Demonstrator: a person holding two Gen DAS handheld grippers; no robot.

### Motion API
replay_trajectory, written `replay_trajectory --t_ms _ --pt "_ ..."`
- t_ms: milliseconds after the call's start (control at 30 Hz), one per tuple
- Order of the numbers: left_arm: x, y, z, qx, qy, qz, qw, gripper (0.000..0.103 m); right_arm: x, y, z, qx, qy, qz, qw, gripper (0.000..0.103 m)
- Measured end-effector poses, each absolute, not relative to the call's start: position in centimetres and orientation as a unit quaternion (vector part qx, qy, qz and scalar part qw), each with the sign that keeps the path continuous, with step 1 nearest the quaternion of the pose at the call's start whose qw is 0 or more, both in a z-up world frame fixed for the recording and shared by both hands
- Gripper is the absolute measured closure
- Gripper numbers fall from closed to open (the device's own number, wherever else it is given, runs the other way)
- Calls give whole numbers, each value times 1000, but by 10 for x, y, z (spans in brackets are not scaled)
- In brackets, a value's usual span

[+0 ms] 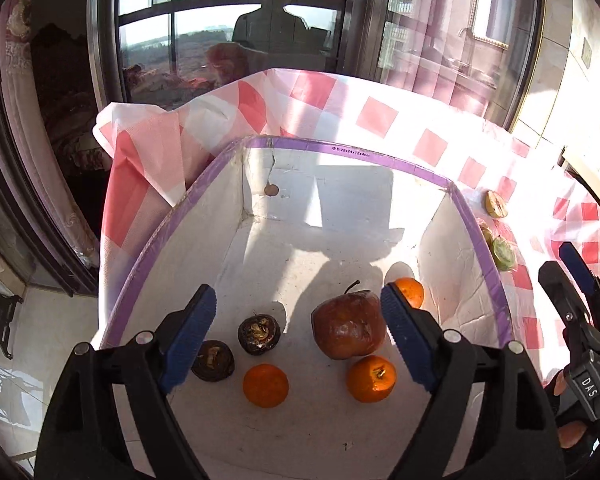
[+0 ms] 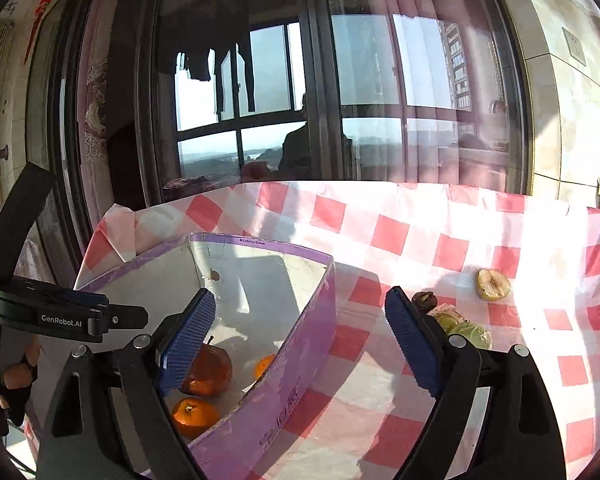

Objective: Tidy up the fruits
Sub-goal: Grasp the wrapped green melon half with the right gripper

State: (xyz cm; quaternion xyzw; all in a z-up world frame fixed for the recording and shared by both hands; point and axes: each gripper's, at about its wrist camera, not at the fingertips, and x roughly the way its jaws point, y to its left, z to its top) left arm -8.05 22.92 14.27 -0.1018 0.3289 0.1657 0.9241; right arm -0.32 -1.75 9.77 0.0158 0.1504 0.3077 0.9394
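A white cardboard box with a purple rim stands on the checked cloth. Inside lie a dark red apple, three oranges, and two shrivelled dark brown fruits. My left gripper hovers open over these fruits with nothing between its fingers. My right gripper is open and empty too, above the box's right wall and the cloth. To its right on the cloth lie a halved yellowish fruit, greenish cut pieces and a small dark brown fruit.
The red-and-white checked cloth covers the table and is bunched up behind the box's left corner. Behind the table stands a large window with a dark frame and pink curtains. A tiled wall runs along the right.
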Motion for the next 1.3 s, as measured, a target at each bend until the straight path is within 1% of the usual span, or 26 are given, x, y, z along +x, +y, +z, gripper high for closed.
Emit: replay_trajectory --t_ms 67,133,167,200,267,333,433,533,667,733,833,933,1100,1133,1167,1300 --pt "-98 208 167 -101 256 144 950 6 15 -44 83 16 181 267 946 17" --pt "-110 181 188 -110 194 82 971 2 35 -72 65 27 217 222 950 17" --pt "-113 164 195 -109 171 50 978 2 43 -84 59 39 234 209 949 17" --pt "-112 146 199 -102 155 18 982 2 51 -97 52 54 252 197 946 17" --pt "-103 104 196 -75 151 -41 985 2 62 -116 42 72 272 179 943 17" --pt "-85 62 177 -55 166 -90 981 2 72 -125 34 67 286 168 941 17" --pt "-55 17 125 -34 239 -144 960 2 85 -134 28 73 314 179 930 16" --pt "-33 12 75 -61 309 -156 936 2 104 -120 22 32 345 198 917 16" --pt "-21 22 34 -78 353 -150 920 2 122 -92 19 -27 360 237 902 16" --pt "-20 22 23 -76 366 -153 915 2 136 -78 17 -46 370 247 894 16" --pt "-21 16 22 -66 366 -175 911 2 161 -61 11 -63 392 246 884 16" --pt "-15 16 18 -69 384 -179 903 2 182 -45 8 -80 405 245 877 16" --pt "-13 20 16 -75 389 -176 901 2 195 -30 3 -107 412 255 868 17" --pt "-13 19 15 -73 390 -175 901 2 193 -30 3 -114 405 251 871 27" --pt "-12 19 15 -72 393 -173 900 2 191 -32 5 -116 397 250 875 41" --pt "-9 16 16 -67 399 -171 899 2 175 -47 6 -114 394 244 879 42"
